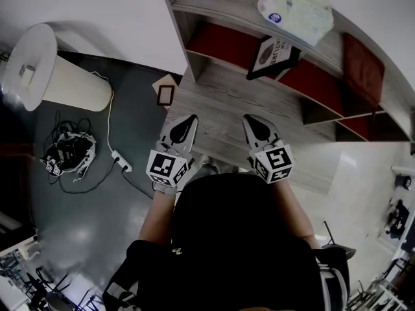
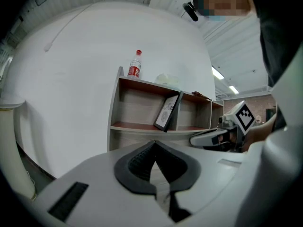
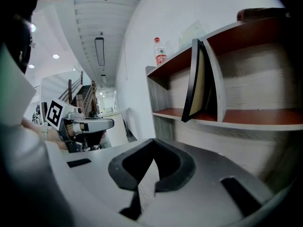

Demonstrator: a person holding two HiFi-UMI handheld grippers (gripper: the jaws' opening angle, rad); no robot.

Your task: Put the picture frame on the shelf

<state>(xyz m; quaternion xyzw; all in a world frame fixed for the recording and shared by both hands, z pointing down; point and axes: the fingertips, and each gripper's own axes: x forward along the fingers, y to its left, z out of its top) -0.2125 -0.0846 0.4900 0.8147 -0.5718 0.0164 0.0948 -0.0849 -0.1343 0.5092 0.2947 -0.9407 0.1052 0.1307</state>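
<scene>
Picture frame (image 2: 166, 112) stands in the left compartment of the shelf (image 2: 115, 109), on the red floor. Its long axis is nearly upright, its top leans on the divider, and its printed face is turned out toward the person. The left gripper (image 1: 185, 126) and the right gripper (image 1: 257, 127) are held side by side, low over the grey wooden board in front of the shelf, with tips pointing at the shelf; both have their jaws closed together and hold nothing. A bottle (image 2: 135, 65) and a tissue pack (image 1: 295, 8) are on the top board.
</scene>
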